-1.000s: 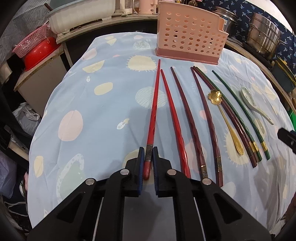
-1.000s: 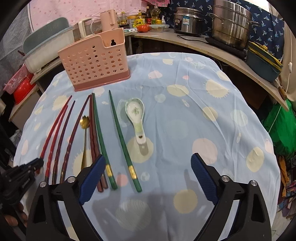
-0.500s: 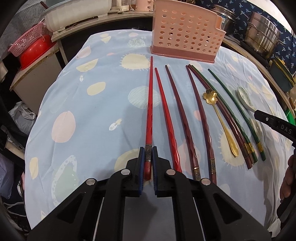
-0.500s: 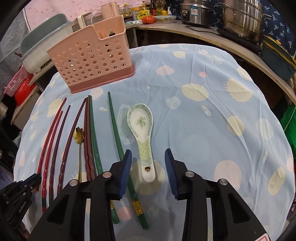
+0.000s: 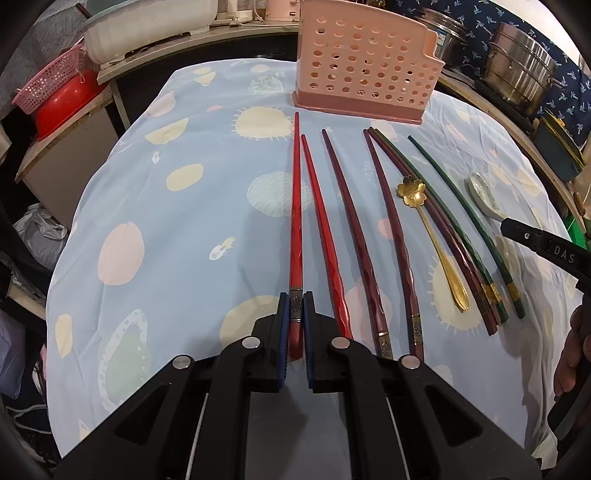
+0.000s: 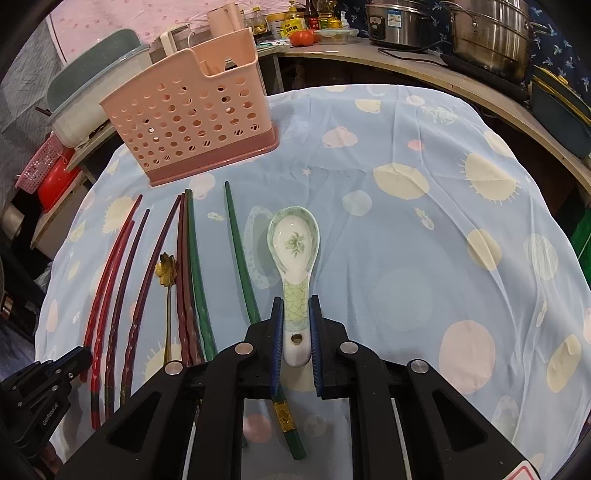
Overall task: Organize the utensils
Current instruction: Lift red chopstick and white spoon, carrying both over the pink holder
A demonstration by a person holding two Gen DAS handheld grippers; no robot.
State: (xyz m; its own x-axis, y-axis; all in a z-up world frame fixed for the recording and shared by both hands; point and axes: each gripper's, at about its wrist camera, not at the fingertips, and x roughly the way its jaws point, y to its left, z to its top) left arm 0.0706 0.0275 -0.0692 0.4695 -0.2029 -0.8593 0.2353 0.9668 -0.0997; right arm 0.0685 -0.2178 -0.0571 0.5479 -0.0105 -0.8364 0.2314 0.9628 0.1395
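My left gripper (image 5: 295,300) is shut on the near end of a red chopstick (image 5: 295,206), which lies on the blue patterned tablecloth (image 5: 177,236). A second red chopstick (image 5: 325,236) lies beside it. Further right lie dark red chopsticks (image 5: 354,221), a gold flower spoon (image 5: 436,243) and green chopsticks (image 5: 469,214). My right gripper (image 6: 296,301) has its jaws closing, with the pads pressing both sides of the handle of the white and green ceramic spoon (image 6: 293,240). A pink perforated utensil basket (image 6: 188,122) stands upright at the far side of the table.
Steel pots (image 6: 491,33) and a rice cooker (image 6: 399,22) sit on the curved counter behind. A red bowl in a pink basket (image 5: 62,103) and a white tub (image 5: 147,26) stand on the left. The cloth to the right of the spoon (image 6: 424,277) is bare.
My right gripper came forward and down over the ceramic spoon, and its wide jaws closed onto the handle. The left gripper kept its hold on the red chopstick and stayed put.
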